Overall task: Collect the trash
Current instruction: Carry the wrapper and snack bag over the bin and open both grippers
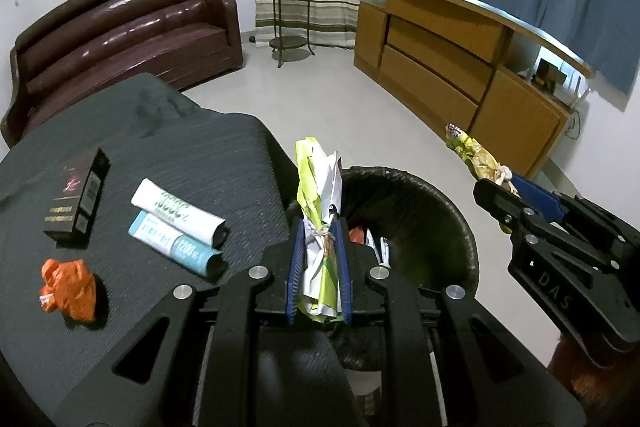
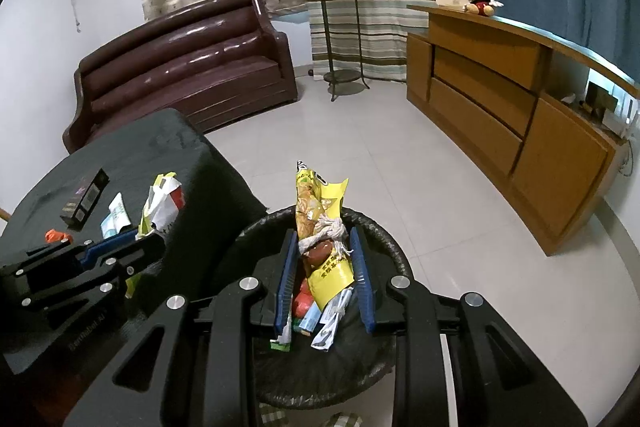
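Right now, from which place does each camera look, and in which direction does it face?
Left wrist view: sits on the left gripper, looks forward and down over the dark table and the black bin; its blue fingers clamp a green-white wrapper, and the right gripper shows.
Right wrist view: sits on the right gripper, looks down into the black bin; its fingers hold a yellow wrapper, and the left gripper shows.
Shared: bin, table, brown sofa, wooden cabinet.

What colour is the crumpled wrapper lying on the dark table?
Orange crumpled wrapper, clearest in the left wrist view.
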A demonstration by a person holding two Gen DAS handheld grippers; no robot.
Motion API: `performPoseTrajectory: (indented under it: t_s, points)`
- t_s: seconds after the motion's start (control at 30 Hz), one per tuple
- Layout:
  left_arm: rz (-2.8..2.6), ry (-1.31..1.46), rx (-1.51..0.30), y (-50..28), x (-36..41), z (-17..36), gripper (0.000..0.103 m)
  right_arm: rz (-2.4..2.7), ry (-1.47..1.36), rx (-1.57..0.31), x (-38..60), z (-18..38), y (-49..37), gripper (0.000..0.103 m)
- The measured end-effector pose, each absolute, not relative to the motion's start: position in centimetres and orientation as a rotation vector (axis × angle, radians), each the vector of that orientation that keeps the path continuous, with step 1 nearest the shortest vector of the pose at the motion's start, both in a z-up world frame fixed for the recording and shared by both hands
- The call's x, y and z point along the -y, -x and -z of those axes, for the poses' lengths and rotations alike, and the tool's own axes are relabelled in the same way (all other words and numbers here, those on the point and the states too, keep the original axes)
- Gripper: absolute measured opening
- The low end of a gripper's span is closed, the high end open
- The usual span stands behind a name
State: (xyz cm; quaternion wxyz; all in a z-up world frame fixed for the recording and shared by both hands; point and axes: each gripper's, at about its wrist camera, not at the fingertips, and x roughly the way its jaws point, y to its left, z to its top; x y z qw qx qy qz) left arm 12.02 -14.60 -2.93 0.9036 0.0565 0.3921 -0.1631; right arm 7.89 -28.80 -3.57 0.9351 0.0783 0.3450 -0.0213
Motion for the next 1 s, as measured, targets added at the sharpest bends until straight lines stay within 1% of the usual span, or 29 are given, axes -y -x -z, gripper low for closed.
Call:
performPoseTrajectory:
  t_s: [0.2,0.23,0.27,0.3,0.37,0.47,0.5,0.63,0.7,0.87,1.0]
  points:
    - [0.322,-0.124,-0.817,-12.8,15.3,3.2,0.017,0.055,-0.175,-0.714,29.4,4.2,-8.4,0.029]
    - [0.320,-0.127,-0.816,-12.7,15.4,3.3,0.017,0.057,-0.177,-0.718,29.4,4.4,-8.5,0.029]
    - [0.318,-0.130,-0.817,-12.8,15.4,3.3,0.018,0.060,-0.179,-0.718,29.5,4.4,-8.5,0.032]
    - [0.317,-0.133,-0.819,-12.8,15.5,3.4,0.026,0.062,-0.180,-0.717,29.5,4.4,-8.5,0.035]
    - [0.310,-0.133,-0.814,-12.8,15.5,3.3,0.040,0.068,-0.181,-0.717,29.4,4.4,-8.4,0.035]
    - [0.305,-0.139,-0.806,-12.8,15.5,3.1,0.042,0.073,-0.176,-0.714,29.4,4.2,-8.3,0.035]
    - [0.302,-0.141,-0.802,-12.8,15.5,3.1,0.046,0.076,-0.176,-0.712,29.3,4.2,-8.2,0.036]
    - [0.296,-0.138,-0.793,-12.6,15.1,2.8,0.053,0.077,-0.174,-0.710,29.3,4.1,-8.3,0.040]
    - [0.292,-0.133,-0.793,-12.6,14.7,2.6,0.060,0.076,-0.176,-0.712,29.4,4.1,-8.3,0.043]
    - [0.280,-0.122,-0.790,-12.4,13.4,2.3,0.063,0.065,-0.172,-0.716,28.9,3.7,-8.3,0.043]
    - [0.262,-0.113,-0.789,-12.0,11.9,1.9,0.064,0.038,-0.168,-0.723,27.8,3.6,-8.1,0.043]
